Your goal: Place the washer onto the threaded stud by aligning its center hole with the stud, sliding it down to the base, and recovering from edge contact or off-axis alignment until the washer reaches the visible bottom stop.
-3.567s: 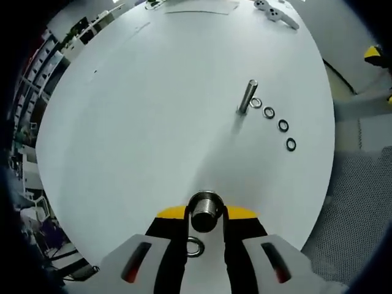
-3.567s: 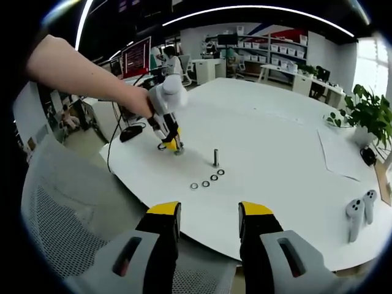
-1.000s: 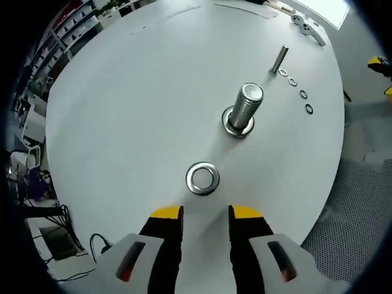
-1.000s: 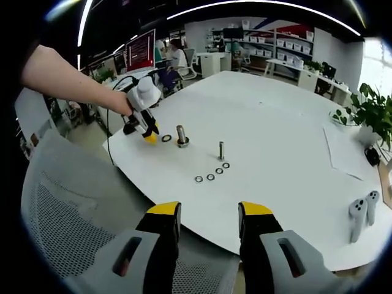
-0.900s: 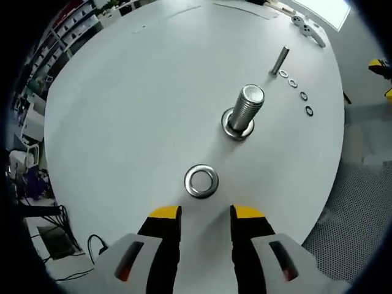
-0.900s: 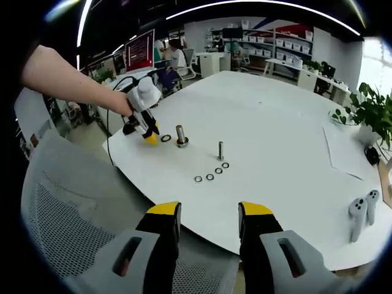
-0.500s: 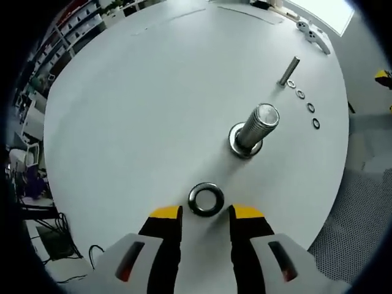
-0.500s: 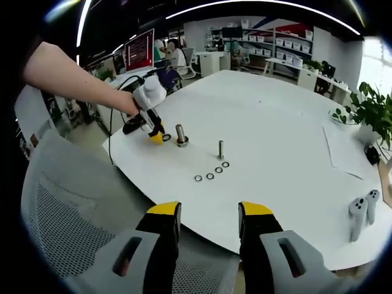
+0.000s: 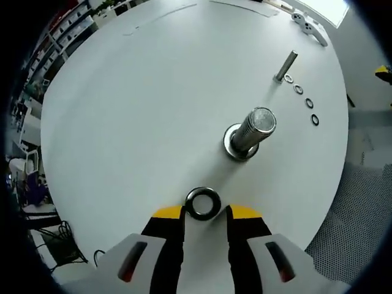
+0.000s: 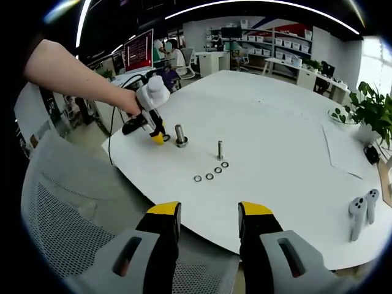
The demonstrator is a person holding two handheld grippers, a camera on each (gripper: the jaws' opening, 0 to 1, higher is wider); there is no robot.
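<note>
**Washer pickup: left jaws straddling, not closed**

Landmark: big threaded stud (image 9: 251, 131), upright on the white table (image 9: 122, 110), flanged base down, flat top toward the camera. Long axis vertical to the table; it leans up-right in the left gripper view.

- Washer (image 9: 203, 203) lies flat on the table, hole axis parallel to the stud's, just short of the stud on the gripper side, apart from it.
- Left gripper (image 9: 205, 214): jaws spread, yellow tips either side of the washer, not yet clamped.
- Right gripper (image 10: 208, 223): spread, holding nothing, well back from the stud, off the table edge.

To do it well, I'd pinch across the rim, keep it level, lift clear, centre the hole over the stud top, then lower straight. If an edge catches, back off and re-level.

Thin stud (image 9: 285, 66) with four small washers (image 9: 302, 103) sits beyond the big stud.
</note>
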